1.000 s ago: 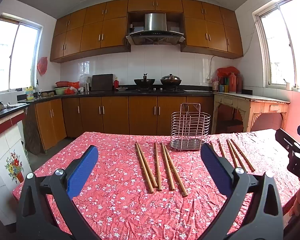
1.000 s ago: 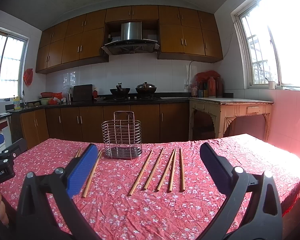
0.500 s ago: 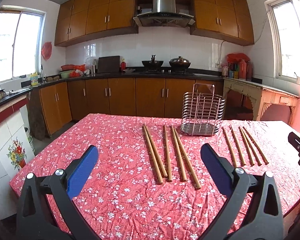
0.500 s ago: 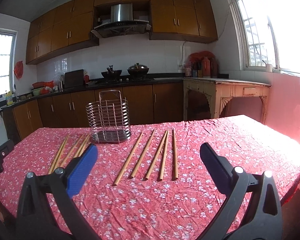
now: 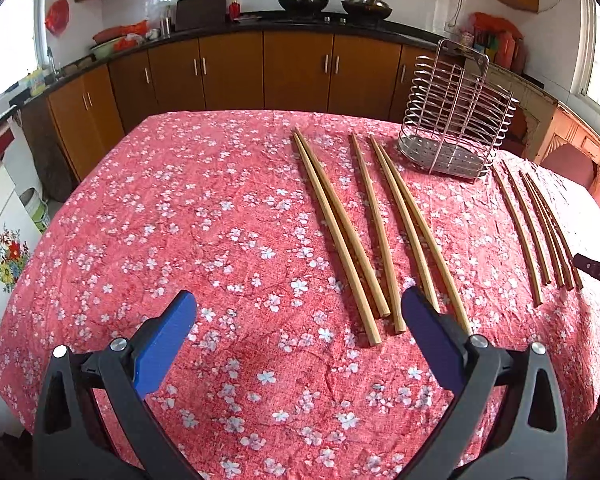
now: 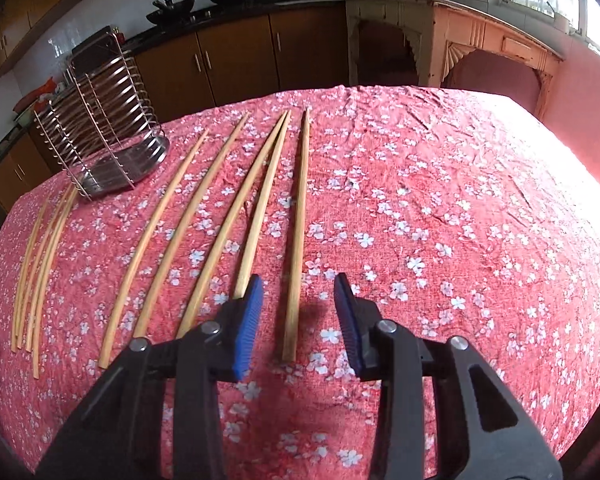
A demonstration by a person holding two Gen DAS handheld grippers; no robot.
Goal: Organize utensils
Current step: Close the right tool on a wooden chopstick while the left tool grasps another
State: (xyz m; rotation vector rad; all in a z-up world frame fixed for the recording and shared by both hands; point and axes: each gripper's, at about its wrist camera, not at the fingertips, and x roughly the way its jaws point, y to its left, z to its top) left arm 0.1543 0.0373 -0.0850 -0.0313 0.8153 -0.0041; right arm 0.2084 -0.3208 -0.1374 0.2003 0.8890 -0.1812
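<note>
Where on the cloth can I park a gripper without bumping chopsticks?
Bare tablecloth right of the rightmost chopstick, and bare cloth left of the left chopstick group. Crowded: both chopstick rows flanking the wire holder.

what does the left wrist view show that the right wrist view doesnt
Only the left wrist view: the left tool, wide open over bare tablecloth, and a white floral cabinet.

Only the right wrist view: the right tool, open, straddling the rightmost chopstick, plus a pale side table.

Both: the wire holder, empty, with chopsticks lying on either side of it.
</note>
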